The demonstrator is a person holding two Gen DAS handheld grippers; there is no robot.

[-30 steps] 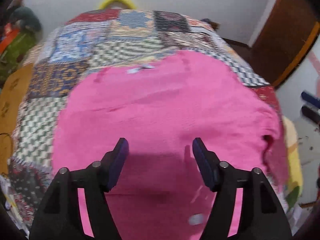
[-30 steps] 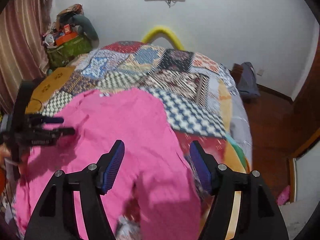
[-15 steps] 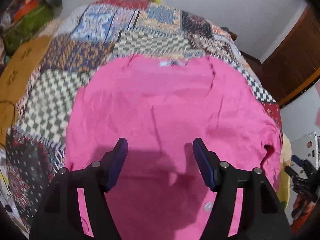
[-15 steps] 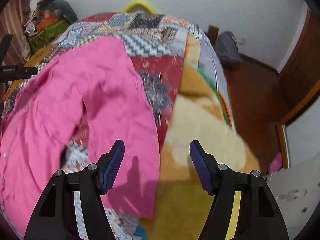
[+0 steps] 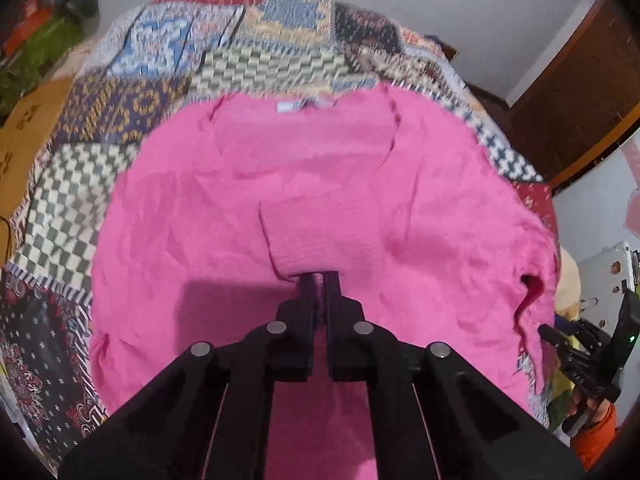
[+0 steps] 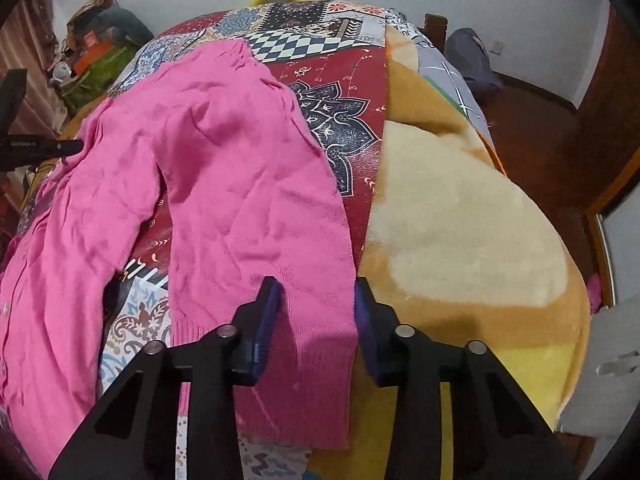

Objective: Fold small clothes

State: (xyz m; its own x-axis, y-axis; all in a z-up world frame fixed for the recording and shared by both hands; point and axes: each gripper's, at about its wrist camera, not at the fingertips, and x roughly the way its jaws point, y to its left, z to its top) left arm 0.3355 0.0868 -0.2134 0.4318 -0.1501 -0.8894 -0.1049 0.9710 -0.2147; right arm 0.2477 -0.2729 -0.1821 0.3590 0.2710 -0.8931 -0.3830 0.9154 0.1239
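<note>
A pink knit cardigan lies spread flat on the patchwork bedspread, its white neck label at the far side. My left gripper is shut on a small pinched fold of the pink fabric near the cardigan's middle. In the right wrist view one long pink sleeve runs toward me. My right gripper straddles its cuff end, jaws closing, the blue pads either side of the flat, unbunched cloth. The right gripper also shows at the left view's right edge.
A fleecy tan and cream blanket covers the bed's right side, past the sleeve. A dark wooden door and white wall stand behind. Bags and clutter pile at the far left. A grey bag sits on the wooden floor.
The left jaws went from wide apart to shut on a pinch of the cardigan. The right gripper dropped down to the sleeve's cuff end and its jaws narrowed around it.
</note>
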